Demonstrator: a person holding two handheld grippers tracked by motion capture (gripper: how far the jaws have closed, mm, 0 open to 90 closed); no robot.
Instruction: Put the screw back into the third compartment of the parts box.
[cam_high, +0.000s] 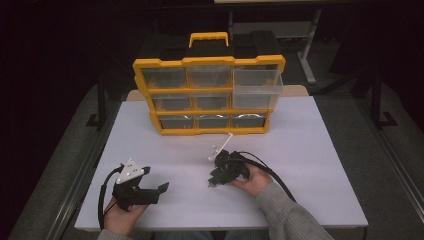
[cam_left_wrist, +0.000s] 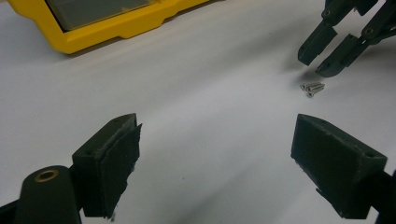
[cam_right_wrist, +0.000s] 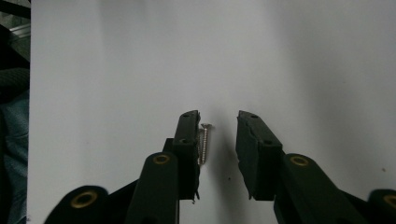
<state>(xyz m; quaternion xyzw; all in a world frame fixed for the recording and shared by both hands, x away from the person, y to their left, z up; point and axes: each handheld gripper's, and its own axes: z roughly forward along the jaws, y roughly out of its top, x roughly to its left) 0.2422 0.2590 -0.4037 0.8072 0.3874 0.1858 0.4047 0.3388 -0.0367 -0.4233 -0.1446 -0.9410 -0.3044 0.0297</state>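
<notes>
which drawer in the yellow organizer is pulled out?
The top-right drawer of the yellow organizer: its clear front juts forward past the yellow frame, hanging out over the row below. The other drawers sit flush in their slots.

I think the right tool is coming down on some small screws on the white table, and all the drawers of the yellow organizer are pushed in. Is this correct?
Not quite. One drawer, at the organizer's right side, is pulled out; the high view shows it jutting past the yellow frame. The rest holds: the right tool is over small screws on the white table, jaws apart around them.
</notes>
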